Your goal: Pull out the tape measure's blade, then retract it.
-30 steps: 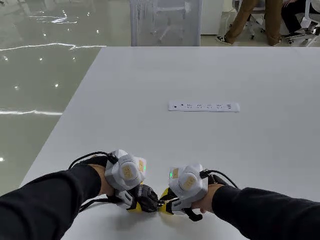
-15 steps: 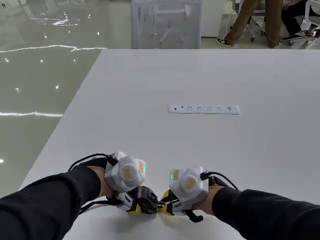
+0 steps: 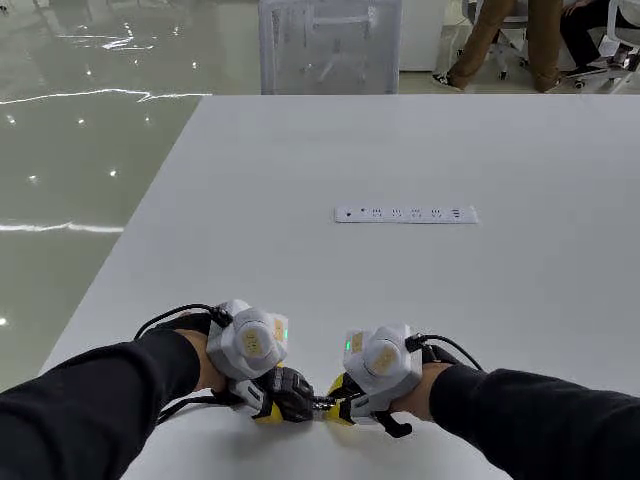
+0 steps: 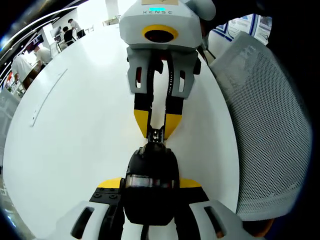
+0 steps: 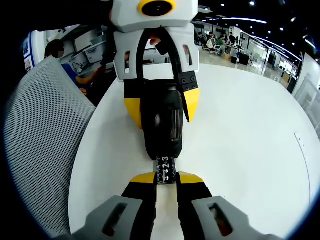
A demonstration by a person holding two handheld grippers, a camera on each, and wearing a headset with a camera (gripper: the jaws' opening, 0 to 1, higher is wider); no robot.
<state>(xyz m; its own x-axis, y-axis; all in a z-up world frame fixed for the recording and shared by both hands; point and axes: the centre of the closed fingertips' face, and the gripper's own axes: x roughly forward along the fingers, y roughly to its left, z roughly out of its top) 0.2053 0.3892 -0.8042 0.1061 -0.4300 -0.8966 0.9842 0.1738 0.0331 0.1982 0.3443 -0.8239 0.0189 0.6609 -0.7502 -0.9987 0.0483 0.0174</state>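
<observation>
The left gripper (image 4: 150, 184) clamps the black tape measure (image 4: 150, 167) by its case, jaws closed against both sides. Facing it, the right gripper (image 5: 165, 179) pinches the tip of the blade (image 5: 164, 168), jaws narrow, and a short numbered length shows between the case and the jaw tips. The two grippers meet nose to nose near the near edge of the white table (image 3: 400, 150). Far beyond them, slightly right, a white power strip (image 3: 406, 214) lies flat. A grey mesh chair back (image 4: 270, 140) stands just off the near edge.
</observation>
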